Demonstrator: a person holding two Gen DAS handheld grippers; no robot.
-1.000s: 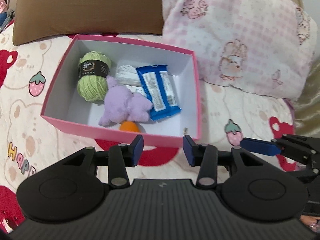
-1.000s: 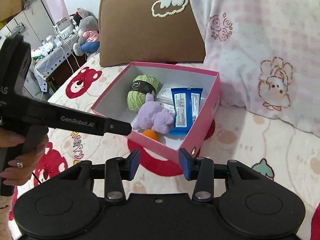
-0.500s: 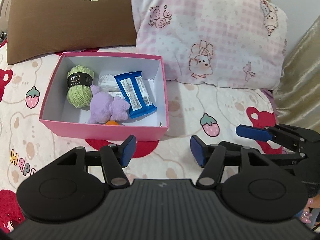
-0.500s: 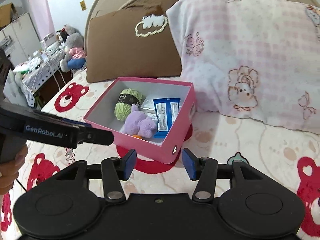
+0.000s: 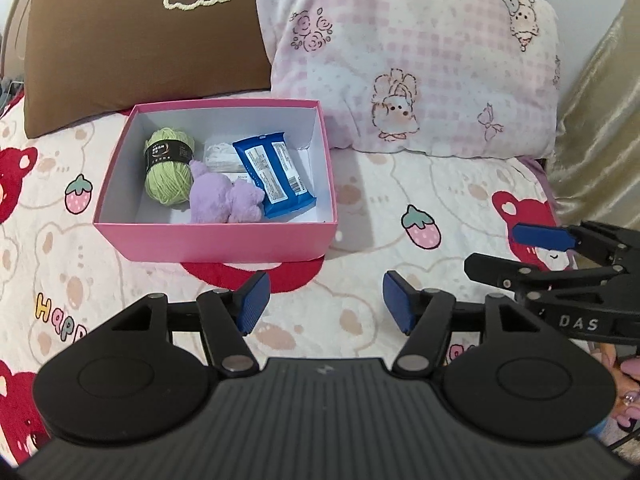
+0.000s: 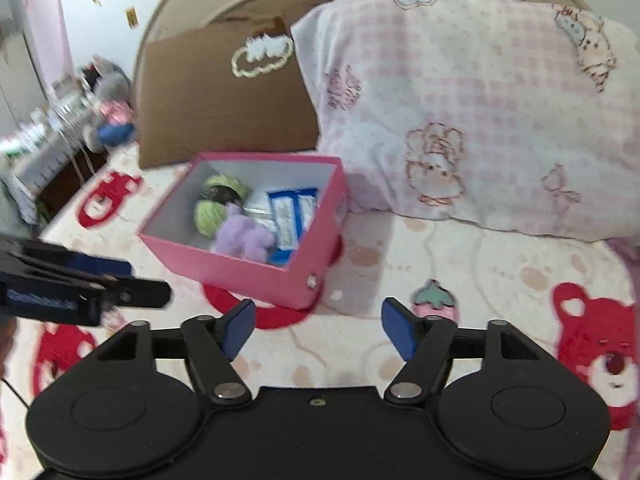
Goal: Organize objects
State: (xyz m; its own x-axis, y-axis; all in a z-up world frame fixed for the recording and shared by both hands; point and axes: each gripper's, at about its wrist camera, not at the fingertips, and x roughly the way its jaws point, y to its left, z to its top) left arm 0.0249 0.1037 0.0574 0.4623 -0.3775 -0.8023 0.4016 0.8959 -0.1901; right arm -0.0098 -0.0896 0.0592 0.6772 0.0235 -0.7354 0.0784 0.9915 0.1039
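A pink box (image 5: 212, 242) (image 6: 240, 272) rests on the bed. Inside lie a green yarn ball (image 5: 168, 170) (image 6: 218, 208), a purple plush toy (image 5: 224, 200) (image 6: 246, 240), a blue packet (image 5: 272, 174) (image 6: 292, 216) and a white packet (image 5: 220, 154). My left gripper (image 5: 324, 304) hovers open over the sheet in front of the box, nothing between its fingers. My right gripper (image 6: 318, 328) is also back from the box near its front right corner; its jaws are opening and hold nothing. Each gripper shows at the edge of the other's view, the right one (image 5: 536, 236) and the left one (image 6: 92, 276).
A brown pillow (image 5: 132, 40) and a pink checked pillow (image 5: 412, 64) lean behind the box. The bed sheet (image 5: 400, 200) has bear and strawberry prints. A gold curtain (image 5: 600, 120) hangs at the right. Plush toys (image 6: 108, 108) and shelves stand beyond the bed's left side.
Both grippers have pulled back and risen from the box, which now looks smaller and farther. Both sets of jaws have widened. The orange item behind the box's front wall is no longer visible.
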